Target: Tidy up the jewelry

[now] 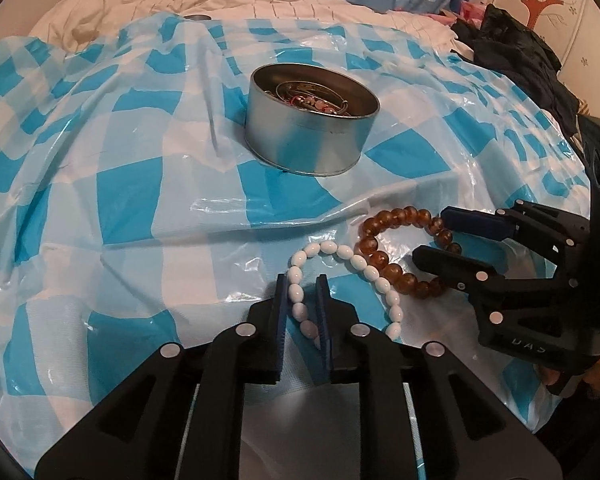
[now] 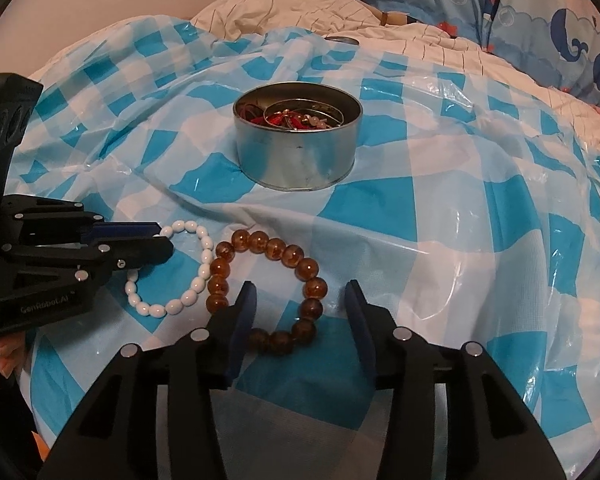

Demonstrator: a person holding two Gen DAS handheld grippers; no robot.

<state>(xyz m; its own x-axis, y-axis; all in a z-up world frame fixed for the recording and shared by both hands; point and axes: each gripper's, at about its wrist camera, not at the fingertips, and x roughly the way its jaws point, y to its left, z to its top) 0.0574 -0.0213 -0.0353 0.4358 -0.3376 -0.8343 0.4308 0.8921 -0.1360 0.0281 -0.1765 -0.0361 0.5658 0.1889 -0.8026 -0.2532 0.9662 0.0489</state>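
While both bracelets lie loose on the checked plastic sheet (image 2: 440, 216), we note how each should handle. The white bracelet (image 1: 300, 292) is a strand of small oval beads, likely on elastic: light, limp, prone to sag and swing once lifted. The amber bracelet (image 2: 276, 292) has larger round glossy beads; we judge it heavier, slippery on the bead faces, and hard rather than fragile. Best hold for either is across one run of beads, fingers square to the strand so a bead seats between the pads.

Left gripper (image 1: 302, 294): fingers nearly together with the near run of the white bracelet between them; the gap beside the beads is slim, and we cannot tell whether the pads truly press. Right gripper (image 2: 300, 300): fingers roughly half open, straddling the near arc of the amber bracelet, with clear space on both sides, so nothing is held.

The two bracelets touch or nearly touch each other, just in front of the grippers. The round metal tin (image 2: 298, 148) sits farther back, upright, lid off, already holding red cord and assorted pieces.

The sheet is thin, wrinkled and shiny, spread over a bed, so it will give and slide underneath. Behind it: a white quilt (image 1: 300, 4), whale-print bedding (image 2: 500, 0), dark clothing (image 1: 520, 60) at one side.
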